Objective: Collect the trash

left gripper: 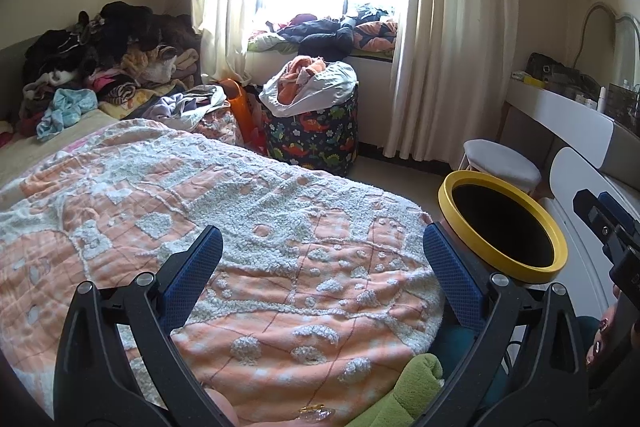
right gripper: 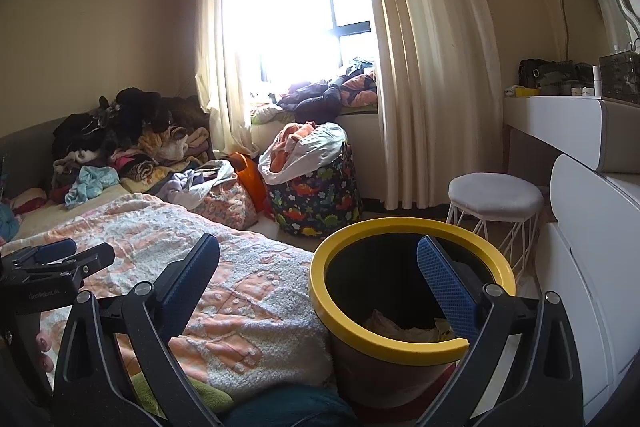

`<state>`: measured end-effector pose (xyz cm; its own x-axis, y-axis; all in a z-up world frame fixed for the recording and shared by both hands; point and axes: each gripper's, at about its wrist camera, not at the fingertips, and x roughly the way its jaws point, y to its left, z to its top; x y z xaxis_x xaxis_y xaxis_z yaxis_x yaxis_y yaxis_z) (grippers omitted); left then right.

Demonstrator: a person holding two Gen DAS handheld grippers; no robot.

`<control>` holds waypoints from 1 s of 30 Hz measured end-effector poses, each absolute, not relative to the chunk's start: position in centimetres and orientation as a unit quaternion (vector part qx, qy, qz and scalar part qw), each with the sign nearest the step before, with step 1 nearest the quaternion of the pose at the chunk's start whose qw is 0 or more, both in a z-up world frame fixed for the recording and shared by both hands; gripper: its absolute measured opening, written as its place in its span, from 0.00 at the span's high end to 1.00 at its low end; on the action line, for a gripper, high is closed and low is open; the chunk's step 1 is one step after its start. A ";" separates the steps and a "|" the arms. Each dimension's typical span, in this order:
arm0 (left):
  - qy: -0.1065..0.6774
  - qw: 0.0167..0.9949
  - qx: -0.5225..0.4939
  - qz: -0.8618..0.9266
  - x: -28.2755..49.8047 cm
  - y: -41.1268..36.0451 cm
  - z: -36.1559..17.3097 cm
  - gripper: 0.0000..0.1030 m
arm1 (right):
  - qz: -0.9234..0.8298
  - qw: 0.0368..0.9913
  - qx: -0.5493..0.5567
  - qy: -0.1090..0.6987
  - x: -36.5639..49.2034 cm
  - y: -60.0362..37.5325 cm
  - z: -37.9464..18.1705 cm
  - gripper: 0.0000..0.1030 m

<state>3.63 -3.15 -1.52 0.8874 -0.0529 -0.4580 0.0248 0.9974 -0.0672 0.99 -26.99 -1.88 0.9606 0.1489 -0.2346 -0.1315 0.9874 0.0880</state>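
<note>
A round trash bin with a yellow rim (right gripper: pixel 400 343) stands on the floor beside the bed; crumpled paper trash (right gripper: pixel 400 327) lies inside it. It also shows in the left wrist view (left gripper: pixel 500 273), its inside dark. My right gripper (right gripper: pixel 320 267) is open and empty, held above the bin's near rim and the bed edge. My left gripper (left gripper: pixel 322 255) is open and empty above the orange and white blanket (left gripper: pixel 240 227). The left gripper also shows at the left edge of the right wrist view (right gripper: pixel 56 259); the right gripper shows at the right edge of the left wrist view (left gripper: pixel 600 219).
Piles of clothes (left gripper: pixel 104 67) lie at the bed's far end and on the window ledge (left gripper: pixel 340 35). A dinosaur-print basket (left gripper: pixel 316 131) with clothes stands by the curtain. A white stool (right gripper: pixel 496 199) and white dresser (right gripper: pixel 580 267) stand right of the bin.
</note>
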 end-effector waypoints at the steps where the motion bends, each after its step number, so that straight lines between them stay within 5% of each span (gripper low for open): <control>1: 0.237 0.971 -0.030 -0.021 3.6 -3.2 -1.5 0.11 | 0.072 0.989 0.035 0.122 1.0 -27.0 -1.9 0.06; 30: 0.238 0.971 -0.029 -0.022 3.7 -3.5 -1.7 0.11 | 0.071 0.989 0.039 0.124 1.1 -27.1 -2.1 0.06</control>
<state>3.68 -3.48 -1.68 0.8859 -0.0573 -0.4603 0.0298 0.9973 -0.0669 1.12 -27.13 -2.08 0.9592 0.1498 -0.2396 -0.1306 0.9869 0.0942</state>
